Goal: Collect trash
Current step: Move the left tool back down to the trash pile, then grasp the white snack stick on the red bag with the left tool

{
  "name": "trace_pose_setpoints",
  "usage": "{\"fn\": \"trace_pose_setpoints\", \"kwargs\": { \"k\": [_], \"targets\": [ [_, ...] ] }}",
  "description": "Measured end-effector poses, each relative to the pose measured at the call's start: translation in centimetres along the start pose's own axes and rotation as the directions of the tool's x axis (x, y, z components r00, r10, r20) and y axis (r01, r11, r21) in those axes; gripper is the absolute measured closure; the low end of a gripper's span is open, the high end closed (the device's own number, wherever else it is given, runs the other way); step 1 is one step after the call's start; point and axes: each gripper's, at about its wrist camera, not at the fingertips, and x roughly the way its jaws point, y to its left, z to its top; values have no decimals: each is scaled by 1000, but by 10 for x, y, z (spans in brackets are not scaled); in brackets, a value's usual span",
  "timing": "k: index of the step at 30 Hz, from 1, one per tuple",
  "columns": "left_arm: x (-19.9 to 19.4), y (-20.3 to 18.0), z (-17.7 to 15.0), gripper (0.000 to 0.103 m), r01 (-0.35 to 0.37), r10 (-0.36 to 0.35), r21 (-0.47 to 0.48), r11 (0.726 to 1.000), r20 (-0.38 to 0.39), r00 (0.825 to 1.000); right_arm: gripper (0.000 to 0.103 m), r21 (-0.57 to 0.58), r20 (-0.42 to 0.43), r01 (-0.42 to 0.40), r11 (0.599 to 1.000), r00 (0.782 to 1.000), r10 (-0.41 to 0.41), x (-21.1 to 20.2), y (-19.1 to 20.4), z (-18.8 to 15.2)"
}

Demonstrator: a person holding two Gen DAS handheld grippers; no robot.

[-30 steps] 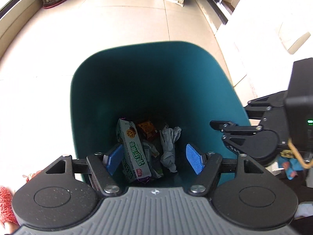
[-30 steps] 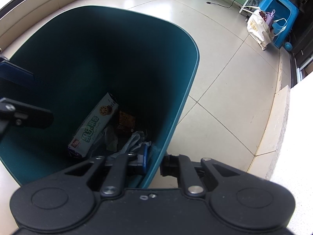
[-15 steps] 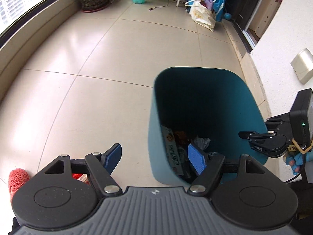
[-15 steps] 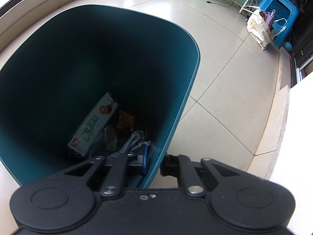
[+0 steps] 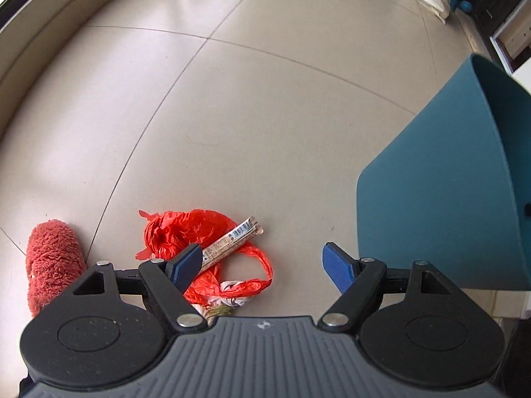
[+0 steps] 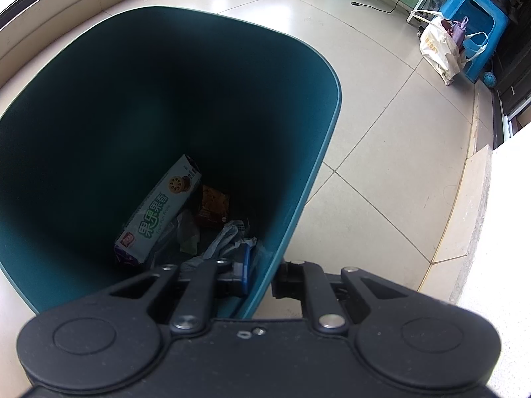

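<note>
A red plastic bag [image 5: 186,232] lies crumpled on the tiled floor, with a long thin wrapper [image 5: 232,242] across it. My left gripper [image 5: 262,265] hangs above the floor just right of them; its jaws are opening and nothing is between them. The teal trash bin [image 5: 441,199] stands to its right. In the right wrist view my right gripper [image 6: 260,278] is shut on the near wall of the teal bin [image 6: 298,199], one finger inside and one outside. Inside lie a green biscuit box [image 6: 159,215], a brown packet [image 6: 212,205] and crumpled paper [image 6: 222,242].
A fuzzy red slipper [image 5: 49,262] lies left of the red bag. A white shopping bag [image 6: 438,49] leans on a blue stool [image 6: 478,30] at the far right. A low ledge and window run along the left edge of the floor.
My left gripper has swung left out of the bin and come down over the floor, bringing the red bag and wrapper into view. Its jaws have widened. The right gripper has kept still.
</note>
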Motion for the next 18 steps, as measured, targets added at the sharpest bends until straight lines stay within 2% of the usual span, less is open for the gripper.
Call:
{"fn": "trace_pose_setpoints", "kwargs": {
  "k": [4, 9, 18],
  "targets": [
    [41, -15, 1, 24, -47, 51, 105, 993, -34, 998, 91, 9, -3, -5, 1000, 1000, 5, 0, -3, 1],
    [79, -20, -7, 24, 8, 15, 205, 979, -109, 994, 91, 13, -6, -10, 1000, 1000, 10, 0, -6, 2],
    [134, -15, 5, 25, 26, 15, 228, 973, -178, 984, 90, 1, -8, -11, 1000, 1000, 11, 2, -6, 2]
  ]
}}
